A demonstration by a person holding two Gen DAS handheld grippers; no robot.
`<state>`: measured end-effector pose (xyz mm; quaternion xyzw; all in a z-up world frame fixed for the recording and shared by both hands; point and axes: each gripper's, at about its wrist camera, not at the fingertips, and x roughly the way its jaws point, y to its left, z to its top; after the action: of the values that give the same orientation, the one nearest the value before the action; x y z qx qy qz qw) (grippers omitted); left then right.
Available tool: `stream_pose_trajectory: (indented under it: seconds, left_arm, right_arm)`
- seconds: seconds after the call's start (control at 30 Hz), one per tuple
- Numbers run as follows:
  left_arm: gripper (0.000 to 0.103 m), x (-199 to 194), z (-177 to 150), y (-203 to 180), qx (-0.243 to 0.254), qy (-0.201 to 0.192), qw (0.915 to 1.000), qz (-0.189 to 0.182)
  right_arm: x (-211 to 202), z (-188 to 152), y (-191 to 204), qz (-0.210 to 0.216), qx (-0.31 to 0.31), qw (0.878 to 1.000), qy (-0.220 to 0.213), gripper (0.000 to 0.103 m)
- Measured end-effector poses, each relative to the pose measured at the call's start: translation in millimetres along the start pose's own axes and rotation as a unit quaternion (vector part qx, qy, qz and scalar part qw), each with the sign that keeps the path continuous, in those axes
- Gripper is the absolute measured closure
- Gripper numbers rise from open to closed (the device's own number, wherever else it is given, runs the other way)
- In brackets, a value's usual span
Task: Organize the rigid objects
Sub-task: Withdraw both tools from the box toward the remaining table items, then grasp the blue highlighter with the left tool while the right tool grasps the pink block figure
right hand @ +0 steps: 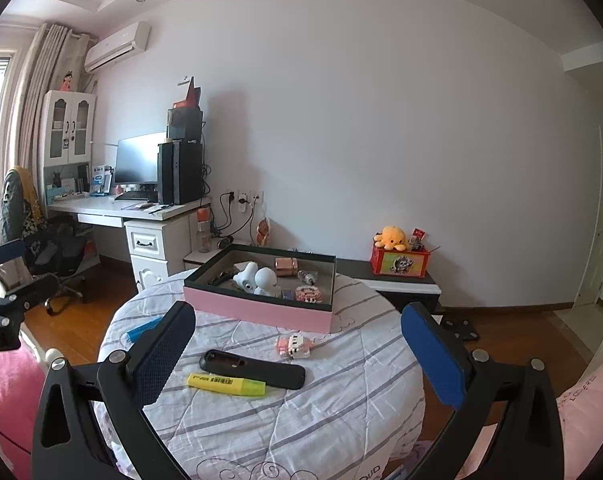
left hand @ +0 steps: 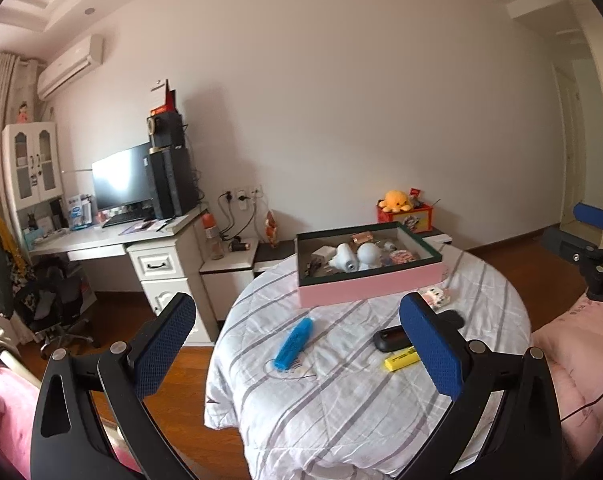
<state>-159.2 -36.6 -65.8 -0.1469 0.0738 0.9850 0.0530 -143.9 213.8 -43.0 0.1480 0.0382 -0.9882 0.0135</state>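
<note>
- left hand-held gripper (left hand: 297,344) wide open, holding nothing
- right hand-held gripper (right hand: 297,354) same, spread wide and empty
- yellow highlighter (right hand: 226,384) touching black remote (right hand: 253,369), pink box (right hand: 257,310) behind

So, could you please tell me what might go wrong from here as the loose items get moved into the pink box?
1. The yellow highlighter lies against the black remote; grasping one may nudge the other.
2. The blue item lies near the bed's edge and could get knocked off.
3. The pink box rests on soft bedding and may tilt if pressed.
</note>
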Motion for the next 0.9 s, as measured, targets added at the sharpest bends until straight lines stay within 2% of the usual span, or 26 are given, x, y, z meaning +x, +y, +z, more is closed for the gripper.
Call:
stream_pose_trajectory:
  seconds: [0.33,0.5,0.67,0.9]
  left_arm:
    - [0.0,26,-17,13,-0.013,0.038,0.9992,0.004]
    - [0.0,56,-35,15,-0.02,0.08,0.9965,-0.008]
    - [0.0,99,-59,15,-0.025,0.139,0.9899,-0.009]
    - [0.0,154,-79,20,-0.026,0.191,0.9812,-0.005]
  right_arm:
    - [22,-14,1,0.003,0.0,0.999,0.041,0.0]
    - [45,-29,-4,-0.001,0.006,0.997,0.077,0.0]
    - [74,-46,-12,-0.005,0.014,0.993,0.121,0.0]
    - [119,-61,-23,-0.007,0.023,0.986,0.165,0.0]
